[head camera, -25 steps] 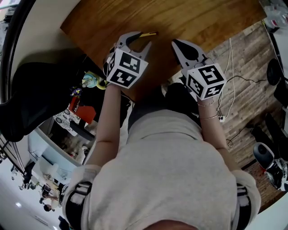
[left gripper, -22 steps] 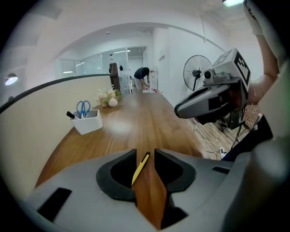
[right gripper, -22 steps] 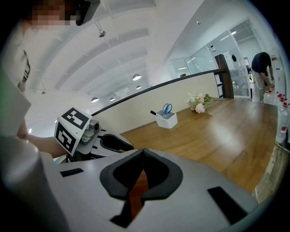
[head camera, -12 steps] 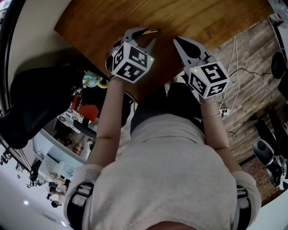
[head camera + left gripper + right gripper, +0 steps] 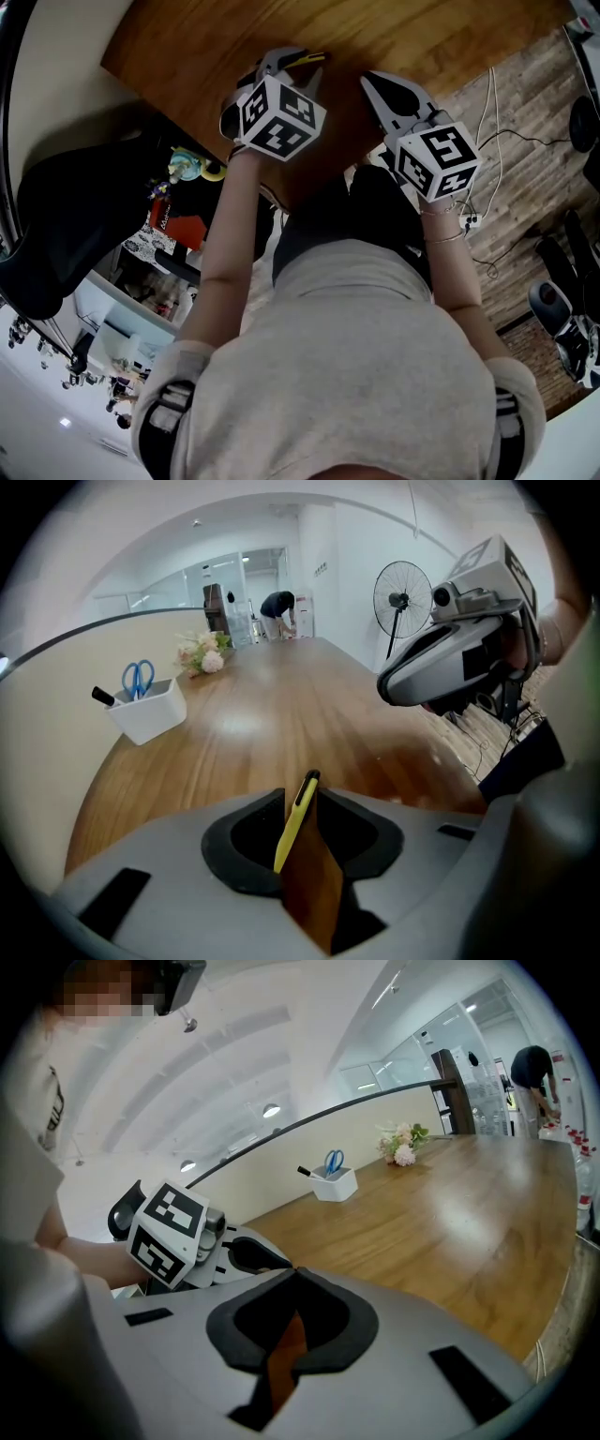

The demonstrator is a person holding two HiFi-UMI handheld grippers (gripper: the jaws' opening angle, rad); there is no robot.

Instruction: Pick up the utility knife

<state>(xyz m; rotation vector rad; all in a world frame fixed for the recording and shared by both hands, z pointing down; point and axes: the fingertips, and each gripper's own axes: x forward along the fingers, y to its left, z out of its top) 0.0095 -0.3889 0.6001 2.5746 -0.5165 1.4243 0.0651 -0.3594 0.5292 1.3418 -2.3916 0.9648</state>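
Note:
The utility knife (image 5: pixel 311 58), slim and yellow with a dark tip, lies on the wooden table (image 5: pixel 422 37) near its front edge. My left gripper (image 5: pixel 294 67) points steeply down over it. In the left gripper view the knife (image 5: pixel 294 819) stands between the jaws of the left gripper (image 5: pixel 304 801). The jaws are closing, and a strip of table still shows beside the knife on its right. My right gripper (image 5: pixel 372 82) hovers to the knife's right, apart from it. In its own view the right gripper (image 5: pixel 292 1275) has its tips together and holds nothing.
A white holder (image 5: pixel 150 710) with blue scissors stands far left on the table, with flowers (image 5: pixel 202 653) behind it. A fan (image 5: pixel 403 597) and a person (image 5: pixel 279 607) are at the far end. A black chair (image 5: pixel 56 216) and floor cables (image 5: pixel 487 159) flank the table.
Both grippers have sunk toward the table. The left gripper has tipped further down over the knife and its jaws have narrowed around it.

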